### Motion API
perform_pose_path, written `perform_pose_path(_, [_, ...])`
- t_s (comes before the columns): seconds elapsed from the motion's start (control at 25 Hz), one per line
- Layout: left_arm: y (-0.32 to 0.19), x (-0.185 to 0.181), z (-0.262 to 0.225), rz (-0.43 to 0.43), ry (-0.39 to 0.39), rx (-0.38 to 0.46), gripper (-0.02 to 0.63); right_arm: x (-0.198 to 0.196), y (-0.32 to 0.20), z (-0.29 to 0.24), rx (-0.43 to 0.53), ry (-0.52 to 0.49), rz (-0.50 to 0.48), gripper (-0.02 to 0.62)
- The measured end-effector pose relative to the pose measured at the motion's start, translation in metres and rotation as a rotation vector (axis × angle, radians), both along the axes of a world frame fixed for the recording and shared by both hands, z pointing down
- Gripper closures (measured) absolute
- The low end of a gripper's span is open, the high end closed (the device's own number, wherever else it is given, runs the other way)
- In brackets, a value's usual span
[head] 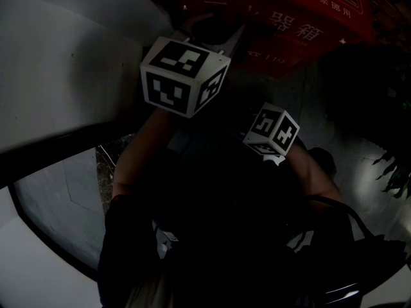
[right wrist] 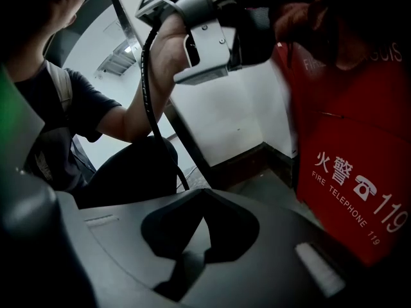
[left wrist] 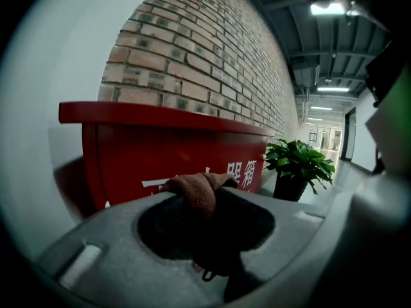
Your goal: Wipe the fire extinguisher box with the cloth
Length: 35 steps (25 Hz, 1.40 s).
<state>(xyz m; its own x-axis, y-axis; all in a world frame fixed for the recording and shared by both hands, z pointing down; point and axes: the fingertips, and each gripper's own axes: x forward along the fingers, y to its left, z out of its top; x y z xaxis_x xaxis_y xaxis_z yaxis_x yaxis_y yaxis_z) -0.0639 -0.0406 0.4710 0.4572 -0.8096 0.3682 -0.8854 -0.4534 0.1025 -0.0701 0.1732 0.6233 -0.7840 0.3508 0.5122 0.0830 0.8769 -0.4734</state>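
The red fire extinguisher box [left wrist: 173, 153] stands against a brick wall, with white characters on its front. My left gripper [left wrist: 204, 186] is shut on a brown cloth [left wrist: 200, 190] just in front of the box's face. In the right gripper view the left gripper [right wrist: 257, 24] holds the cloth [right wrist: 297, 18] up against the box [right wrist: 359, 172]. The right gripper [right wrist: 204, 194] is shut with nothing between its jaws, low beside the box. From the head view, both marker cubes, left [head: 183, 76] and right [head: 273, 130], show below the box [head: 289, 18].
A potted green plant [left wrist: 297, 169] stands right of the box on the floor. A white wall with a dark skirting [right wrist: 244, 159] meets the box on its other side. The person's body and legs [head: 212, 236] fill the space below the grippers.
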Motion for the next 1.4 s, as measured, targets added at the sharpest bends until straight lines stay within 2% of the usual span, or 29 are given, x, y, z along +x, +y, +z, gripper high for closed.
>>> perform_pose_path(0.2, [-0.001, 0.001, -0.014, 0.010, 0.029, 0.029, 0.500, 0.000, -0.001, 0.004, -0.005, -0.004, -0.004, 0.595])
perform_pose_path(0.32, [0.000, 0.001, -0.020, 0.003, 0.016, 0.052, 0.500, -0.001, 0.000, 0.005, -0.002, -0.004, -0.008, 0.595])
perform_pose_path(0.56, [0.000, 0.002, -0.045, -0.009, -0.006, 0.147, 0.500, -0.003, 0.003, 0.006, 0.001, 0.001, -0.030, 0.595])
perform_pose_path(0.72, [0.001, 0.003, -0.048, -0.012, -0.008, 0.176, 0.500, -0.001, 0.005, 0.008, -0.003, 0.008, -0.036, 0.595])
perform_pose_path(0.92, [0.003, 0.010, -0.068, -0.002, 0.008, 0.279, 0.500, -0.002, 0.003, 0.006, -0.012, -0.004, -0.026, 0.595])
perform_pose_path(1.16, [0.006, 0.011, -0.068, -0.001, 0.022, 0.288, 0.500, -0.006, 0.002, 0.003, 0.001, -0.014, -0.025, 0.595])
perform_pose_path(1.28, [0.010, 0.018, -0.069, 0.035, 0.021, 0.304, 0.500, -0.003, 0.006, 0.004, -0.017, 0.004, -0.043, 0.595])
perform_pose_path(1.4, [0.016, 0.032, -0.056, 0.108, -0.039, 0.291, 0.500, -0.002, 0.010, 0.004, -0.034, 0.010, -0.060, 0.595])
